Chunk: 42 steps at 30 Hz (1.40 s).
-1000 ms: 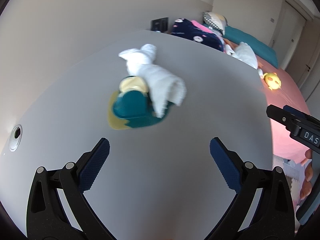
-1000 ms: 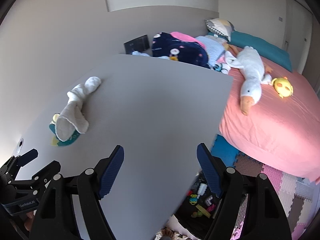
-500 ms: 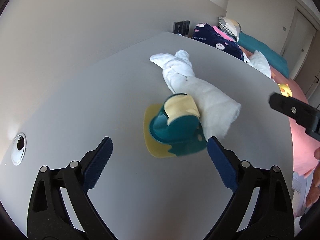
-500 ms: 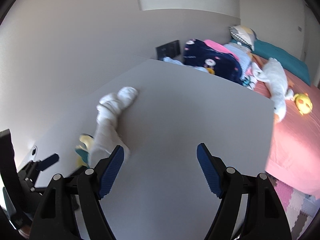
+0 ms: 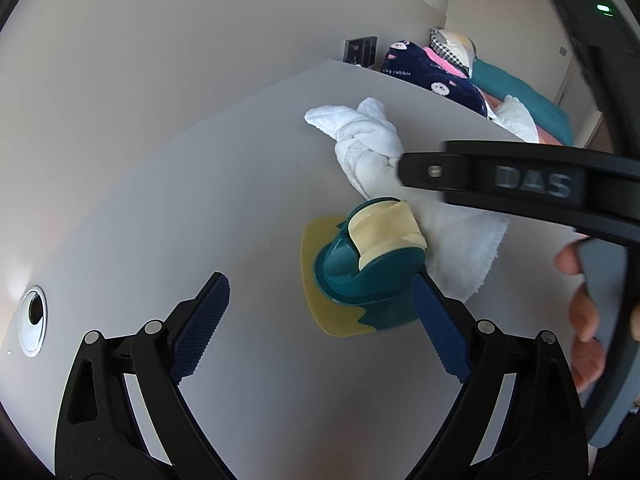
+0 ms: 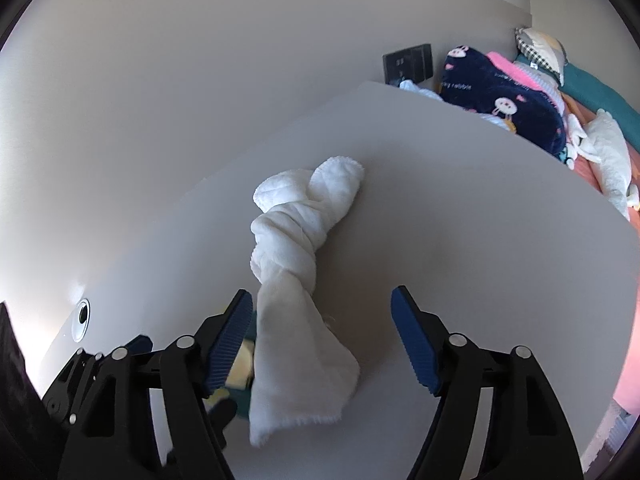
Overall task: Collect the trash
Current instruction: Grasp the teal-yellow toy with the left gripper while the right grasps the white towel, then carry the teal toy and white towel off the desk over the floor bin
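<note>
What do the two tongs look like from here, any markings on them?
Both tongs, left and right, have black skeletal frames with silver rivets and ribbed dark blue pads. The right one's side arm carries grey "DAS" lettering. No cables or sleeves show.

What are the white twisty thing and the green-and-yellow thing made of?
The towel looks like soft terry cloth: fuzzy, knotted, with a frayed edge. The green-and-yellow thing seems to be smooth, slightly shiny plastic; its flat yellow base could be rubbery.

Home bedroom: bed (image 6: pixel 624 160), pillows (image 6: pixel 540 50), plush toy (image 6: pixel 608 148).
</note>
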Available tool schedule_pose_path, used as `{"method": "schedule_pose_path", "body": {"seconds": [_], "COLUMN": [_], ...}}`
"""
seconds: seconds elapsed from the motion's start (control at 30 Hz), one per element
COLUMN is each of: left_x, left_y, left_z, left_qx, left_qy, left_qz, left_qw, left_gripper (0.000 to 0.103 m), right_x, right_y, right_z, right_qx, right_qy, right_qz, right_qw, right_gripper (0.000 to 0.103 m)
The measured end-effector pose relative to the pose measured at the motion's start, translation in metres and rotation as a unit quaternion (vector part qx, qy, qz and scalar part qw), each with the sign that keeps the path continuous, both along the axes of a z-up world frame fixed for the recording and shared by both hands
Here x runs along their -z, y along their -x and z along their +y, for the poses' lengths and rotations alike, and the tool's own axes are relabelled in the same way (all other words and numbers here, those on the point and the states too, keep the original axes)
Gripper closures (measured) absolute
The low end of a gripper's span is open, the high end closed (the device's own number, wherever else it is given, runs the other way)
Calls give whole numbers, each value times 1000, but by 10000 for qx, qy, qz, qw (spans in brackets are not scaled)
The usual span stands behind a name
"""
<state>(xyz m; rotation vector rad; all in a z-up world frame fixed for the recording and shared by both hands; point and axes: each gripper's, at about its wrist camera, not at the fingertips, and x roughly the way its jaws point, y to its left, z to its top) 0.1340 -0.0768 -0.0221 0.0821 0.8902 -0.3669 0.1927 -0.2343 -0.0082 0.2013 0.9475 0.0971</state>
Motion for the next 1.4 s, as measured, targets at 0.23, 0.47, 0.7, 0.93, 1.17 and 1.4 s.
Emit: {"method": "schedule_pose_path", "body": {"seconds": [0.23, 0.47, 0.7, 0.93, 1.17, 1.4], "left_x": [4, 7, 10, 6, -6, -20], "left_y": [-2, -6, -10, -11, -2, 19], "left_z": [-6, -11, -18, -17, -21, -29], "left_qx": [85, 64, 19, -77, -60, -52], "left_qy": [-34, -1, 18, 185, 241, 433], "left_qz": [51, 72, 85, -38, -272, -364], "left_qw": [9999, 10000, 10000, 9998, 9993, 9984], "left_gripper": [14, 14, 38, 55, 64, 64], "right_x": [24, 13, 12, 12, -1, -18], "right_y": [-18, -4, 11, 21, 41, 70], "right_z": [-5, -18, -32, -41, -56, -74], "right_qx": [-126, 209, 311, 352, 392, 484], "right_qy": [-500, -232, -220, -86, -60, -77], "right_qz": [438, 175, 129, 64, -86, -223], "right_qw": [9977, 9994, 9992, 9993, 9992, 9985], "right_gripper": [58, 88, 88, 88, 88, 88]}}
